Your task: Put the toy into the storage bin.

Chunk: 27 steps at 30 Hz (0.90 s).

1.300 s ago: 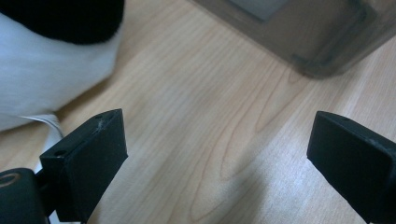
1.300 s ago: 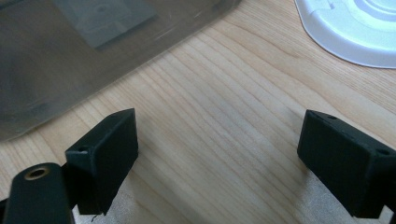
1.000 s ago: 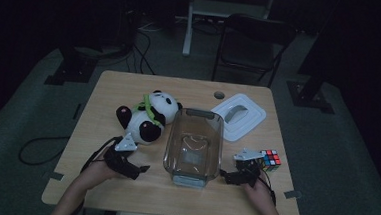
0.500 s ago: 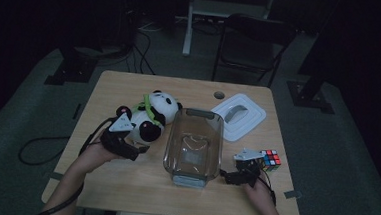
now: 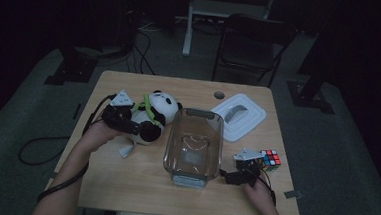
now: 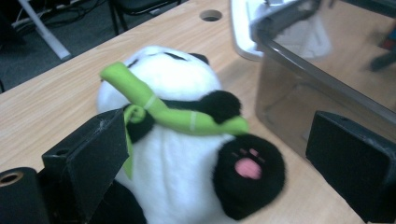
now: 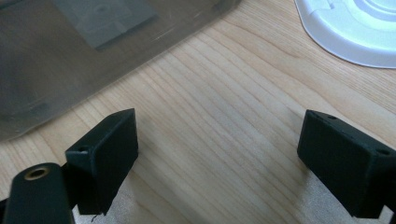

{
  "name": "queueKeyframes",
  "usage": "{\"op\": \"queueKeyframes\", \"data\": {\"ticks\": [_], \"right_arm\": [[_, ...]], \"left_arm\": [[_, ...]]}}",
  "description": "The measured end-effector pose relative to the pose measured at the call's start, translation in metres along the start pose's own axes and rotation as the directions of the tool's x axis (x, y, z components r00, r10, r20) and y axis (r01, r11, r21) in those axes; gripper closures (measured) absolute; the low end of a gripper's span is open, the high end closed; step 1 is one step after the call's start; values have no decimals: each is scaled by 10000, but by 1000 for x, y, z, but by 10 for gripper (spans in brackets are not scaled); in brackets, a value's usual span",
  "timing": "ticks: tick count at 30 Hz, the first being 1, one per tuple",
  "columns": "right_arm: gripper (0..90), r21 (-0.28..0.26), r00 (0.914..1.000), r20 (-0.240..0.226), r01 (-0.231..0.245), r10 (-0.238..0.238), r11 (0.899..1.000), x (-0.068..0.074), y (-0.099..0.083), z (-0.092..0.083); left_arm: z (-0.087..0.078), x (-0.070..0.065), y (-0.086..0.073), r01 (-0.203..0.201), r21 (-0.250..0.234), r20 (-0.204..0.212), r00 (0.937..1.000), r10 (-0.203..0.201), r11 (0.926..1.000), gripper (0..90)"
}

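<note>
A black-and-white panda plush (image 5: 154, 114) with a green bamboo stalk (image 6: 173, 114) across its chest sits left of centre on the wooden table (image 5: 123, 183). My left gripper (image 5: 135, 126) is at its left side, open, and the plush (image 6: 187, 163) sits between the two jaws. The left jaw is against its flank and the right jaw stands clear of it. A clear plastic tub (image 5: 193, 145) stands mid-table, with nothing in it. My right gripper (image 5: 232, 176) hovers low by the tub's front right corner, open over bare wood (image 7: 219, 140).
A white lid (image 5: 239, 115) lies behind and right of the tub, and a colour cube (image 5: 271, 160) sits near the right gripper. A small white piece (image 5: 125, 150) lies in front of the plush. A cable hole (image 5: 219, 95) is near the far edge. A chair stands beyond the table.
My left gripper has travelled from the table's front left forward to the panda and now straddles it. The right gripper has stayed put.
</note>
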State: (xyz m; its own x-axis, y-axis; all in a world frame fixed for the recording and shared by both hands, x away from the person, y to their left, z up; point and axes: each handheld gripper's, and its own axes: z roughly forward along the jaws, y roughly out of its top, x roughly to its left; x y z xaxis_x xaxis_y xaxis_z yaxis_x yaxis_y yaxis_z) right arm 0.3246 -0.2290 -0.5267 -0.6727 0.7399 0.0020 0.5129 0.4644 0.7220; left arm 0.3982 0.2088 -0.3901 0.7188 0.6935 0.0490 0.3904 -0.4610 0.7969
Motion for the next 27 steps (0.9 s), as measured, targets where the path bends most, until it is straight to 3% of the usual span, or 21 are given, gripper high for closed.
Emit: {"op": "queueKeyframes", "data": {"ticks": [4, 9, 12, 16, 20, 24, 27], "right_arm": [[118, 0, 10000, 1, 2, -2, 10000, 0, 0, 0], [118, 0, 10000, 1, 0, 0, 10000, 0, 0, 0], [118, 1, 10000, 2, -1, 1, 10000, 0, 0, 0], [118, -1, 10000, 0, 1, -1, 10000, 0, 0, 0], [118, 0, 10000, -1, -2, 2, 10000, 0, 0, 0], [118, -1, 10000, -2, -8, 8, 10000, 0, 0, 0], [118, 1, 10000, -2, -6, 6, 10000, 0, 0, 0]], "left_arm": [[12, 11, 4, 306, -39, -260, 9992, -307, 9995, 62], [27, 20, 10, 661, 84, -277, 9974, -659, 9978, 86], [39, 26, 15, 922, 374, -333, 9953, -910, 9950, 87], [50, 29, 17, 983, 732, -670, 9934, -935, 9925, 120], [63, 33, 12, 1191, 1526, -944, 9899, -1054, 9811, 138], [65, 35, 9, 1506, 1502, -813, 9869, -1396, 9771, 146], [67, 38, 8, 1756, 1693, -728, 9835, -1654, 9698, 146]]}}
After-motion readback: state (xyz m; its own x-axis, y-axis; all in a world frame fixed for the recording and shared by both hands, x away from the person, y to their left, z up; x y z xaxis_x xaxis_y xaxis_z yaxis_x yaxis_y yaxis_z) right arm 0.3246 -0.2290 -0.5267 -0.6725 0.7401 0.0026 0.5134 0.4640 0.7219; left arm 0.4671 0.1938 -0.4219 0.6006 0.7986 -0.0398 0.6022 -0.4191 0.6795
